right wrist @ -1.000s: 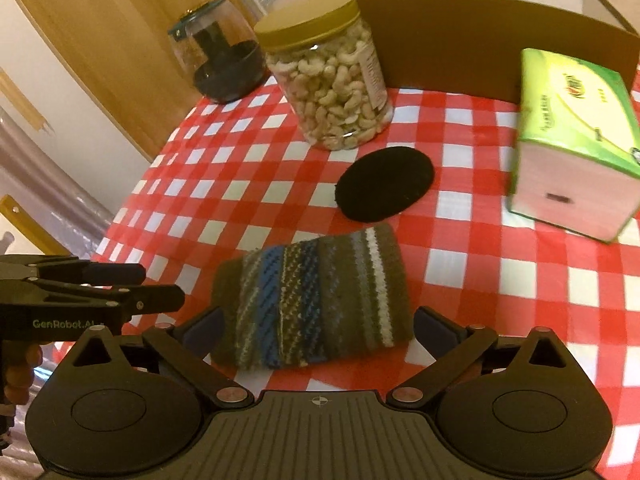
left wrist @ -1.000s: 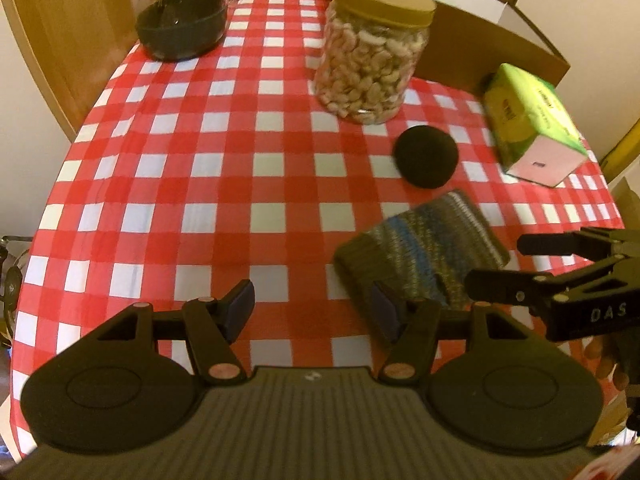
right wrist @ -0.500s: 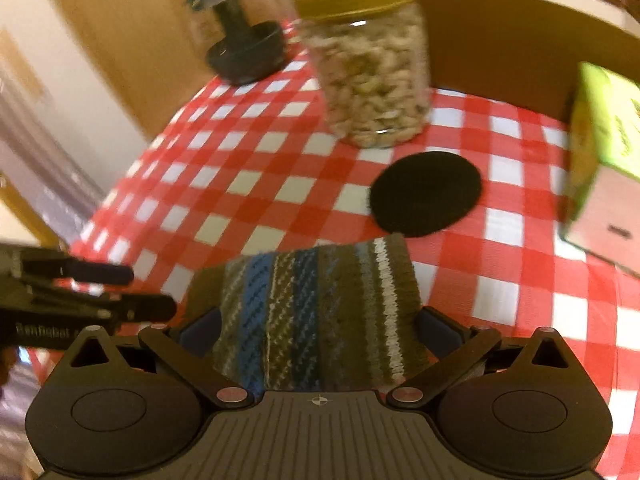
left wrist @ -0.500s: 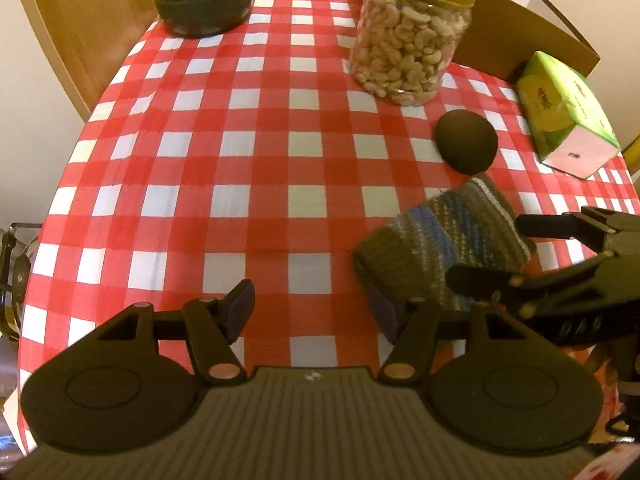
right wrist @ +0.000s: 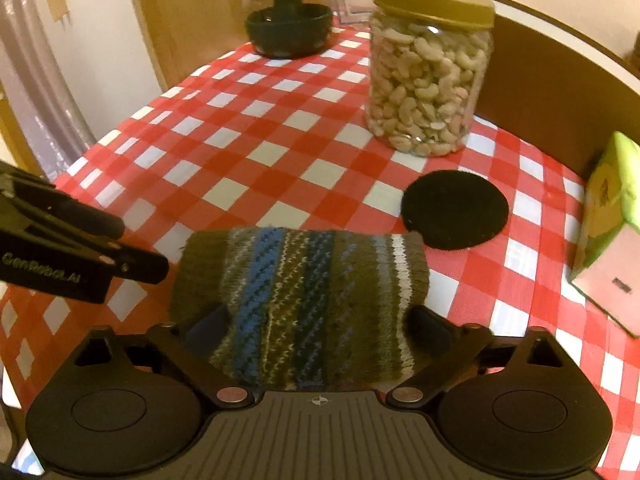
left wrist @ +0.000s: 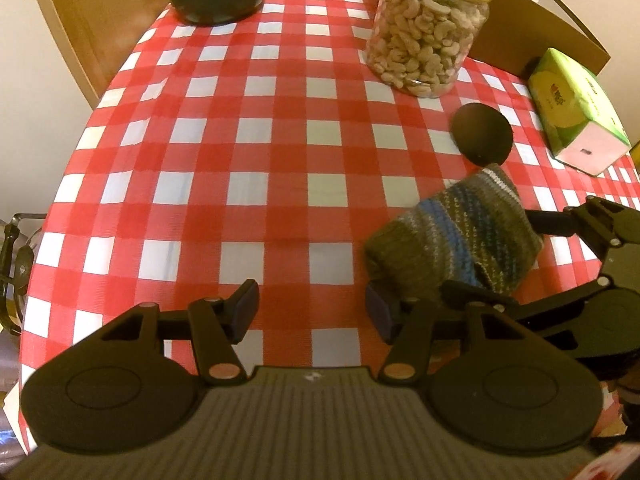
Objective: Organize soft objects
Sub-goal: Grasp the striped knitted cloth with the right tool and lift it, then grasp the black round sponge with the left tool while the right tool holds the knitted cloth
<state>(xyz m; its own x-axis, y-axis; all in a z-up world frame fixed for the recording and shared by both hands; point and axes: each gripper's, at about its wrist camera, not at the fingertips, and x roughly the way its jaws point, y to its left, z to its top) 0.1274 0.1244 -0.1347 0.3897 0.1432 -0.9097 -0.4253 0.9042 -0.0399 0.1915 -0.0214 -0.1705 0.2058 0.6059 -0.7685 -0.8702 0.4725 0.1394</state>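
A striped knitted sock (right wrist: 304, 300) in olive, blue and grey sits between the fingers of my right gripper (right wrist: 316, 328), which closes on its near end and holds it above the checkered tablecloth (right wrist: 260, 144). In the left wrist view the sock (left wrist: 460, 240) hangs raised at the right, with the right gripper behind it. My left gripper (left wrist: 312, 308) is open and empty, low over the cloth to the left of the sock. A flat black round pad (right wrist: 454, 214) lies beyond the sock; it also shows in the left wrist view (left wrist: 482, 132).
A jar of cashews (right wrist: 430, 76) with a gold lid stands behind the pad. A green tissue box (right wrist: 612, 236) lies at the right. A brown box (right wrist: 560, 92) stands at the back right, a dark bowl-shaped base (right wrist: 288, 34) at the back left.
My right gripper moved forward over the sock, closed on it and lifted its near end. The left gripper rose and tilted slightly; it stays open.
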